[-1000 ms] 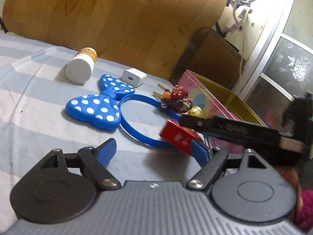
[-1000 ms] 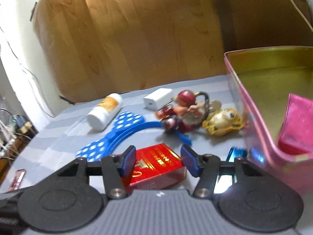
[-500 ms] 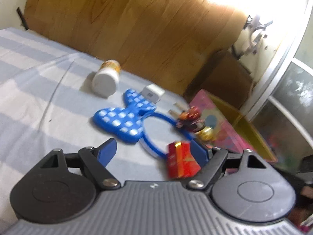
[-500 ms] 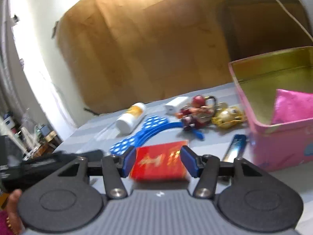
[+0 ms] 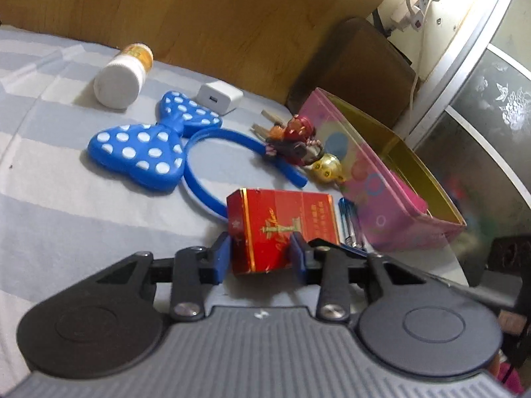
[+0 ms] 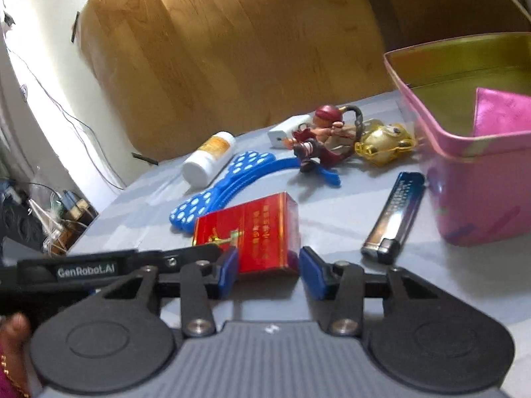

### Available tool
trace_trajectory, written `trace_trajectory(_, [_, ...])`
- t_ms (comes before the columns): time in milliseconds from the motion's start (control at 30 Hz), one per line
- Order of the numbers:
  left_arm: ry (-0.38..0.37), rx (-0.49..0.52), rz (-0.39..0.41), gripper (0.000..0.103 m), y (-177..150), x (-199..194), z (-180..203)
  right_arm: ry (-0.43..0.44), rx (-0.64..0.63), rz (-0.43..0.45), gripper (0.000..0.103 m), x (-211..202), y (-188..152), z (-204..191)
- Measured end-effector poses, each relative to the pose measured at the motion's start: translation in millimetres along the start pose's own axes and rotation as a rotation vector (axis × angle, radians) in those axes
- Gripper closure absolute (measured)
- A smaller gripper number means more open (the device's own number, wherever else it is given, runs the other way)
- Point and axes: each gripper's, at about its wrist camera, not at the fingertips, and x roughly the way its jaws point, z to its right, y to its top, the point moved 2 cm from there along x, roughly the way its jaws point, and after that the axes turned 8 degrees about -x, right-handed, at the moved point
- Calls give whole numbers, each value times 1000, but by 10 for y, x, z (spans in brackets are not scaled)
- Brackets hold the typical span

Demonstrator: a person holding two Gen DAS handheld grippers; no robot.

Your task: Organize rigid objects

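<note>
Right wrist view: left gripper [image 6: 229, 267] housing reads "GenRobot.AI".

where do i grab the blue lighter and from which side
Grip the blue lighter mid-body, jaws across its narrow width, from above. It lies flat, long axis pointing away, and the pink tin stands close on its right, cramping a side approach. The right gripper is open; the left gripper holds the red box.
</note>
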Motion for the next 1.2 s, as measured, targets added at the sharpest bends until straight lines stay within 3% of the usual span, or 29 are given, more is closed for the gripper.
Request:
trace_trajectory(100, [-59, 27, 39, 63, 134, -81, 220, -23, -40, 110, 62, -247, 88, -35])
trace_trajectory(233, [-104, 134, 67, 63, 277, 47, 698, -78, -51, 233, 63, -577, 235, 113])
trace_trajectory(533, [-192, 283, -21, 63, 339, 884, 1635, -266, 92, 329, 62, -1017, 334, 942])
trace_trajectory(733, [-166, 319, -38, 61, 316, 1281, 1856, -340, 150, 328, 63, -1014, 317, 1331])
trace_trajectory(833, [-111, 351, -9, 49, 349, 1412, 1919, -404, 58, 334, 63, -949, 368, 1303])
trace_trajectory(1000, [-64, 348, 24, 45, 366, 1390, 1889, -578, -65, 232, 64, -556, 543, 1444])
trace_trajectory(1067, [-69, 354, 32, 44, 342, 1293, 1833, -582, -56, 240, 64, -547, 533, 1467])
trace_trajectory(1133, [-87, 339, 58, 40, 327, 1206, 1794, -532, -19, 302, 64, -688, 486, 1439])
trace_trajectory(1200, [-89, 319, 68, 40, 328, 1129, 1766, -541, -33, 337, 63, -767, 455, 1338])
